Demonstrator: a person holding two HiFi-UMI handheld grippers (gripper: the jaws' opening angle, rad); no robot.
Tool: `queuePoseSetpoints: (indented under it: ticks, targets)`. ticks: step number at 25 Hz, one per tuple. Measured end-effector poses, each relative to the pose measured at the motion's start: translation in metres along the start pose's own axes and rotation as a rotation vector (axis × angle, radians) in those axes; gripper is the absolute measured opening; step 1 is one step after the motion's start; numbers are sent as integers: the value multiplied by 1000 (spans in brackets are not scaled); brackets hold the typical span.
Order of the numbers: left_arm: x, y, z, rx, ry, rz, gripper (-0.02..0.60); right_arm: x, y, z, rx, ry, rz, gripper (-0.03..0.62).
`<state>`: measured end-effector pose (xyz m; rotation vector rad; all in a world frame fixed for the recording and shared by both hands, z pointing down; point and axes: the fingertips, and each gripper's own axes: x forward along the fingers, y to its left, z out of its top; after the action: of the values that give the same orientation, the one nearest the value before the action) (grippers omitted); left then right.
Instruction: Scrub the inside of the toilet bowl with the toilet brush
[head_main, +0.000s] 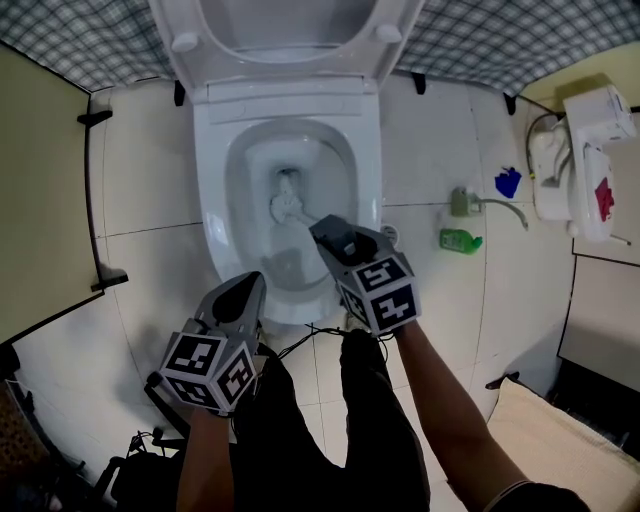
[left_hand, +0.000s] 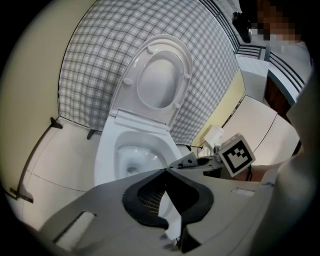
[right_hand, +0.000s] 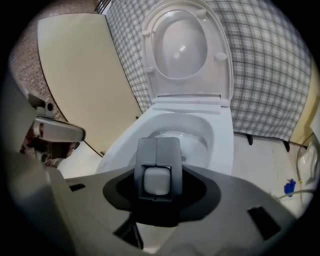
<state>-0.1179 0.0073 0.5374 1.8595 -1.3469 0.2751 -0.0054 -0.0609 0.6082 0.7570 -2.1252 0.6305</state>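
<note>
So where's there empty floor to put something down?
Left of the toilet, the tiles up to the beige panel are bare. Right of it is crowded: green bottle, blue object, white appliance.

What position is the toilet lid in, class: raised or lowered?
Raised. The toilet lid stands upright behind the bowl, whose inside is fully uncovered in the head view.
</note>
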Motion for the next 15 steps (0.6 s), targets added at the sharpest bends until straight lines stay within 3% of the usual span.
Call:
queuePoseSetpoints:
  ticks: [10, 15]
  targets:
    - [-5, -2, 3, 0, -9, 3, 8, -87, 64, -17, -94, 42, 237, 198]
    - [-11, -2, -1, -13, -10, 1, 8, -100, 61, -27, -172, 153, 230, 195]
